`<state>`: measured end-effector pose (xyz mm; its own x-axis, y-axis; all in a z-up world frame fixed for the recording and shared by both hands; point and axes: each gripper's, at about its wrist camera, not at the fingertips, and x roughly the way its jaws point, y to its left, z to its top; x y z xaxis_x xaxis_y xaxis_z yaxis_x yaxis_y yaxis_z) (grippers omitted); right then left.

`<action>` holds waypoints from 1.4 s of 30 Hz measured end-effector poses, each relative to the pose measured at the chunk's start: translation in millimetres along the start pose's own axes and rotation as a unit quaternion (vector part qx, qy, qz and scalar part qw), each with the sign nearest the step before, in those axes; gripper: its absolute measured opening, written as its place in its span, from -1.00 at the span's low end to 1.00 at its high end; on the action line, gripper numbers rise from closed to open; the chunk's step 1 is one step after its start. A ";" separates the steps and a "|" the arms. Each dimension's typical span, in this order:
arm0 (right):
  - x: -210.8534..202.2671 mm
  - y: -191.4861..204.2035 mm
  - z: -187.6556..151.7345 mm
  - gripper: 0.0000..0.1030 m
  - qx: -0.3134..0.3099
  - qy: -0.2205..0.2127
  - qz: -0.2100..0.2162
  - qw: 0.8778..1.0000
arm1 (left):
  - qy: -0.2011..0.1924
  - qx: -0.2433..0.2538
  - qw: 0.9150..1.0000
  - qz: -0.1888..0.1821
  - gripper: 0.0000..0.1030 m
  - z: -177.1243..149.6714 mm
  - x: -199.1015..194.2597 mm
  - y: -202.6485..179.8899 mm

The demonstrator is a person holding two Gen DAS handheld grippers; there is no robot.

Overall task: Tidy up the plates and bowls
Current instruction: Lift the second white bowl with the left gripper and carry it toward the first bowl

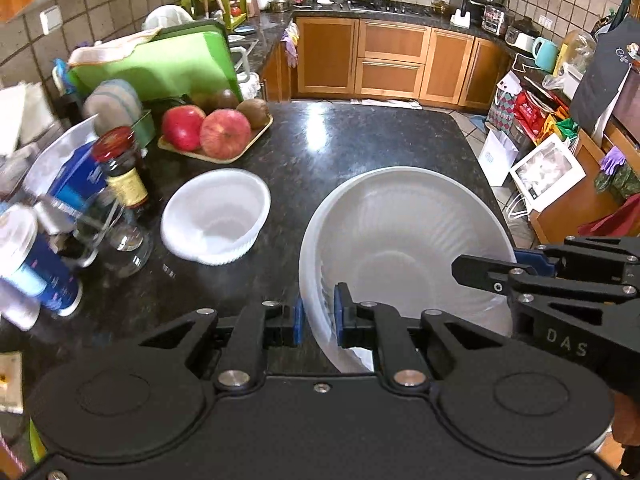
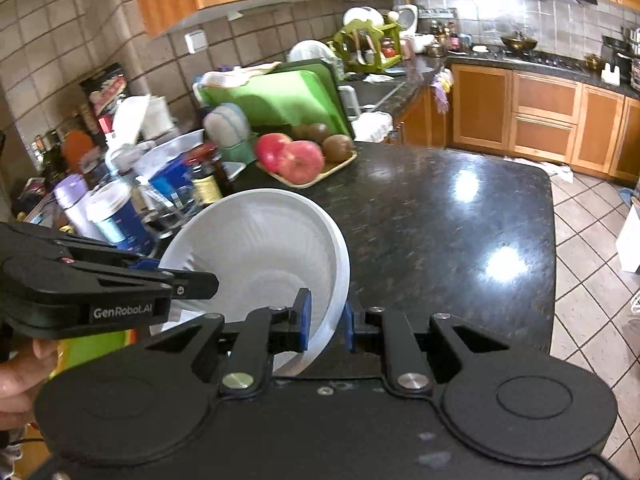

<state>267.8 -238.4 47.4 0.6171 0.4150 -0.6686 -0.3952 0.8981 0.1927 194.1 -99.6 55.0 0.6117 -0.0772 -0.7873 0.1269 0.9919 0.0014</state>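
A large white ribbed plastic bowl [image 1: 404,240] is held tilted above the dark speckled granite tabletop [image 1: 360,140], gripped at its rim from two sides. The left hand-held gripper [image 1: 319,320] is nearly closed, its blue pads [image 1: 298,320] pinching the bowl's near-left wall. The right hand-held gripper [image 2: 326,326] is likewise nearly closed, clamped across the opposite edge of the rim, one blue pad inside the bowl and one outside.

A smaller white ribbed plastic bowl [image 1: 216,216] sits upright on the tabletop, just left of the large bowl and apart from it.

Further left stand a dark glass sauce bottle with a red cap [image 1: 120,168], a blue-and-white cylindrical container [image 1: 36,260] and a clear glass jar [image 1: 128,240], all blurred. Behind the smaller bowl, a pale yellow tray [image 1: 216,152] carries two red apples [image 1: 224,132] and brown kiwifruit [image 1: 254,112]. A green plastic cutting board [image 1: 160,64] leans beyond it. Wooden cabinets [image 1: 392,60] line the far wall of the kitchen. Part of a person's hand [image 2: 16,376] shows at the left edge of the right wrist view.
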 end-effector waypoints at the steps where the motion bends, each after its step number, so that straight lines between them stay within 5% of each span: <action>1: -5.2 3.0 -5.3 -0.64 -0.004 0.000 0.003 1.000 | 0.001 -0.004 1.000 -0.001 -0.63 -5.6 -3.1 1.8; 19: -20.7 58.3 -94.3 -0.61 0.011 0.053 0.021 0.998 | 0.028 0.019 0.999 -0.011 -0.61 -97.0 -25.8 20.3; 42: -13.1 65.8 -102.9 -0.44 0.020 0.060 -0.011 0.998 | 0.043 0.035 0.998 -0.033 -0.44 -116.9 -18.1 34.4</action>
<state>163.7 -199.7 -5.1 0.5388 0.3775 -0.7531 -0.3538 0.9127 0.2044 96.1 -52.3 -2.8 0.5323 -0.1295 -0.8366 0.2202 0.9754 -0.0108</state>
